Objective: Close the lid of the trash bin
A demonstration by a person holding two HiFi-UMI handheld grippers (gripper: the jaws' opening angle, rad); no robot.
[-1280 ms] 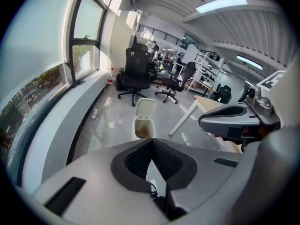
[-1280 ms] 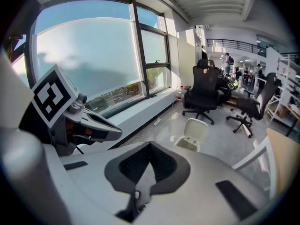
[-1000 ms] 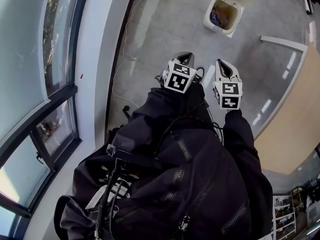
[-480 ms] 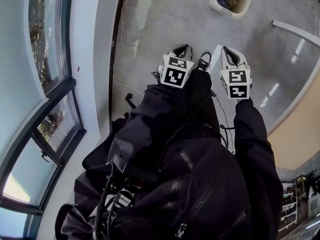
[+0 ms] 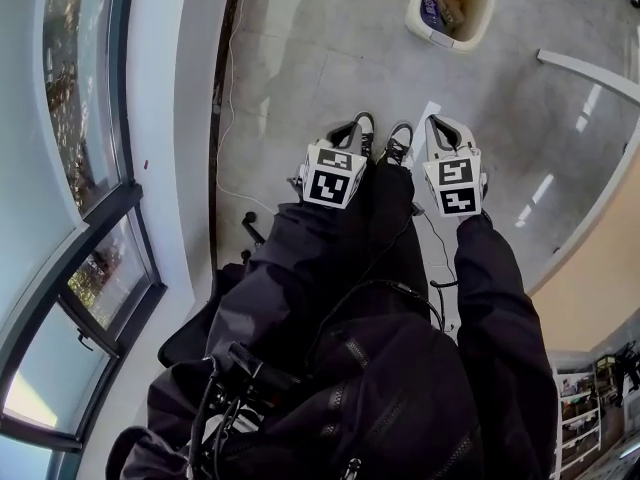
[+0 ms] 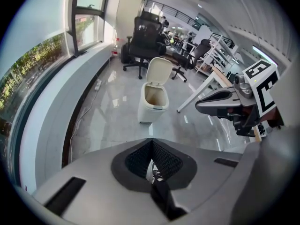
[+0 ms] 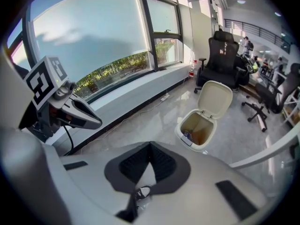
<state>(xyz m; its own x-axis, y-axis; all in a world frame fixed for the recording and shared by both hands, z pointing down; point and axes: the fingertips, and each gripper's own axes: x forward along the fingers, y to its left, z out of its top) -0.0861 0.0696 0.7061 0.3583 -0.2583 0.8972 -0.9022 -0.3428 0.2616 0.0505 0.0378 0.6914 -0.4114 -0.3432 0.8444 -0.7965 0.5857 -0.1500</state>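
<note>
A white trash bin point(image 5: 447, 6) stands open on the grey floor, well ahead of both grippers, with some rubbish inside. Its lid point(image 6: 158, 71) is tipped up and back; the right gripper view shows the same lid point(image 7: 214, 99) above the bin point(image 7: 199, 128). My left gripper point(image 5: 348, 131) and right gripper point(image 5: 437, 124) hang side by side in front of the person's body, pointing steeply down toward the floor. Both have their jaws together with nothing between them. Neither touches the bin.
A curved window wall point(image 5: 90, 168) runs along the left, with a cable point(image 5: 228, 183) on the floor beside it. A white desk leg point(image 5: 585, 63) stands to the right of the bin. Office chairs point(image 6: 143, 43) stand behind it. The person's shoes point(image 5: 385, 146) are below the grippers.
Both grippers have sunk lower in front of the body. The bin has stayed open at the top of the head view.
</note>
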